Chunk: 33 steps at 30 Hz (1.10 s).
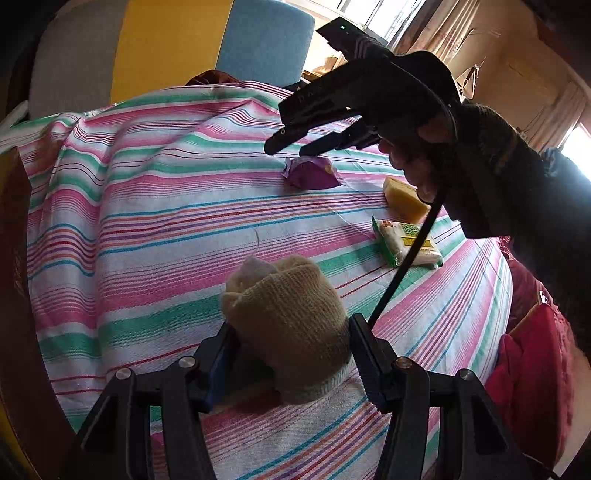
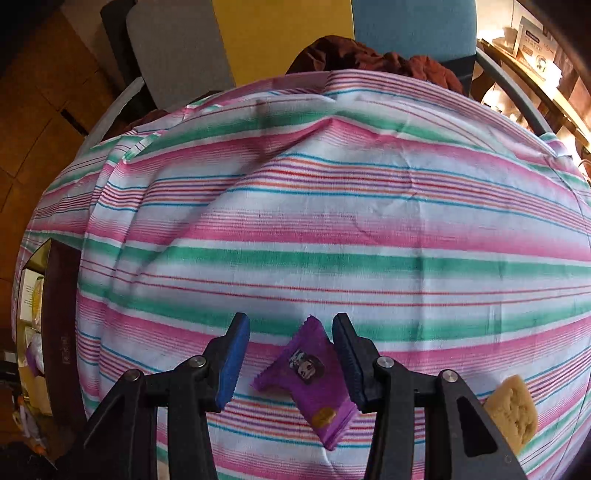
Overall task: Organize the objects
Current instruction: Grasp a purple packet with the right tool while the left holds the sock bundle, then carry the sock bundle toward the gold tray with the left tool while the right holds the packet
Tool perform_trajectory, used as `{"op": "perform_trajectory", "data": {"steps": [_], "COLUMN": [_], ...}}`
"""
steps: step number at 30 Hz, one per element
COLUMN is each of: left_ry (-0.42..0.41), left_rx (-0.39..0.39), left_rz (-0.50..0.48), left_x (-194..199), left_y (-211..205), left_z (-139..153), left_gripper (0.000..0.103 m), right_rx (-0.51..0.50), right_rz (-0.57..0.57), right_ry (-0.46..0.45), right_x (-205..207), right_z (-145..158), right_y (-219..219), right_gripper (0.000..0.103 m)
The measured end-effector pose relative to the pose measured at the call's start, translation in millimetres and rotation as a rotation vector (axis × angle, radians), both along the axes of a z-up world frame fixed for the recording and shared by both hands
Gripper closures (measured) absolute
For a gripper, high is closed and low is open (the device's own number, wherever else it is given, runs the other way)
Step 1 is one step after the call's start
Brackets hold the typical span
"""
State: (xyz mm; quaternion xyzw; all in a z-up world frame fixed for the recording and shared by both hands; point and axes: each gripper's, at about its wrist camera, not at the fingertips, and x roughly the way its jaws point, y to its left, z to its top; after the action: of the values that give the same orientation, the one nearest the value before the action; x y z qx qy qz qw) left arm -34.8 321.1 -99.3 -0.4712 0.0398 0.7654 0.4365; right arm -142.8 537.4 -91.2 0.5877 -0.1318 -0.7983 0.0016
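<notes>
A rolled beige sock (image 1: 288,325) lies on the striped cloth (image 1: 155,221) between the fingers of my left gripper (image 1: 291,350), which stands open around it. A purple snack packet (image 2: 312,380) lies between the open fingers of my right gripper (image 2: 291,354), closer to the right finger. In the left wrist view the right gripper (image 1: 291,146) hovers just above the purple packet (image 1: 310,171). A yellow sponge (image 1: 404,199) and a green-white packet (image 1: 406,242) lie to the right. The sponge also shows in the right wrist view (image 2: 511,410).
A dark open box (image 2: 55,332) with several items inside sits at the cloth's left edge. Grey, yellow and blue chair backs (image 2: 280,33) stand behind the table. A dark red garment (image 2: 369,59) lies at the far edge. Red fabric (image 1: 532,362) hangs at the right.
</notes>
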Motion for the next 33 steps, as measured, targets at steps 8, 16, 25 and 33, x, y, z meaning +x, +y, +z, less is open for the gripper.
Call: {"op": "perform_trajectory", "data": {"steps": [8, 16, 25, 33], "left_ry": [0.005, 0.042, 0.136, 0.214], "left_rx": [-0.011, -0.051, -0.130, -0.156], "left_rz": [0.005, 0.008, 0.021, 0.066], "left_x": [1.2, 9.7, 26.4, 46.2], "left_y": [4.1, 2.7, -7.2, -29.8], "left_z": [-0.1, 3.5, 13.3, 33.9], "left_gripper": [0.044, 0.047, 0.050, 0.050], "right_rx": [-0.020, 0.051, 0.049, 0.049], "right_rz": [-0.023, -0.045, -0.051, -0.054], "right_ry": [0.073, 0.041, 0.024, 0.068], "right_x": [59.3, 41.1, 91.1, 106.1], "right_z": [7.7, -5.5, -12.3, -14.8], "right_y": [-1.5, -21.0, -33.8, -38.0], "right_gripper": [0.056, 0.051, 0.068, 0.068]}}
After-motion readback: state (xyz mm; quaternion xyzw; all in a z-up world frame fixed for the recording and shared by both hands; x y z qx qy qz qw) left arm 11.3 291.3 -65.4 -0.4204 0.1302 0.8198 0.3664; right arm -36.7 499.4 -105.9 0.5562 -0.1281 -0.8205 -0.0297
